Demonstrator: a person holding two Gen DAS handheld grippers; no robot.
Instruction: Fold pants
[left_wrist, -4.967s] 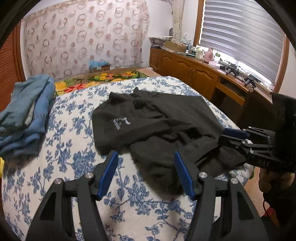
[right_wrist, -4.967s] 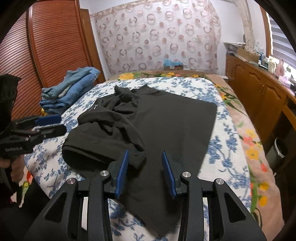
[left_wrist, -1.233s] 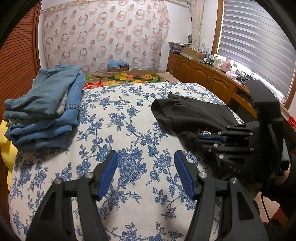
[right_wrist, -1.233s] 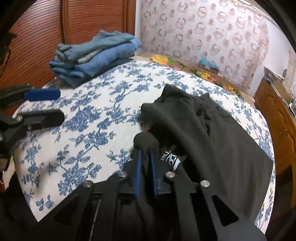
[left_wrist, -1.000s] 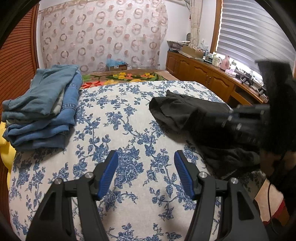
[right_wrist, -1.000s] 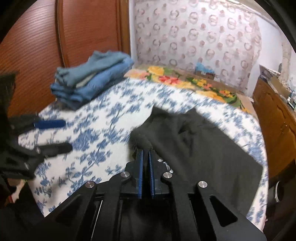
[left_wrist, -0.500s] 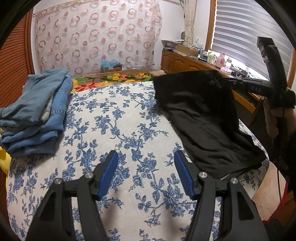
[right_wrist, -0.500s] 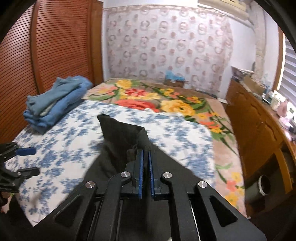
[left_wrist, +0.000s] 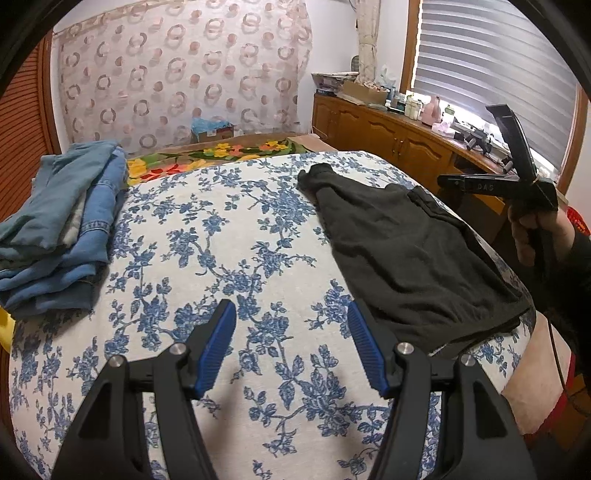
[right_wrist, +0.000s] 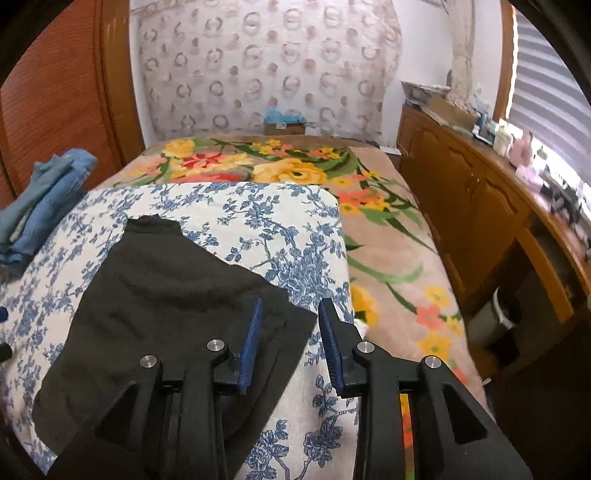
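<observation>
- Left wrist view only: right gripper (left_wrist: 448, 181) in a hand (left_wrist: 535, 232), upper right, beside black pants (left_wrist: 413, 254); left gripper (left_wrist: 291, 347) wide, empty.
- Right wrist view only: right gripper's jaws just opening, narrow gap, empty; floral blanket (right_wrist: 388, 236) right.

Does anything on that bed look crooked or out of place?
Slightly. The black pants lie skewed across the blue-flowered quilt, one end hanging over its near edge. The folded jeans look neatly stacked.

The near end of the black pants (right_wrist: 155, 314) is hidden behind the right gripper (right_wrist: 290, 339) and cut off by the lower frame edge, while the small items on the wooden counter (left_wrist: 417, 122) are too small to identify.
</observation>
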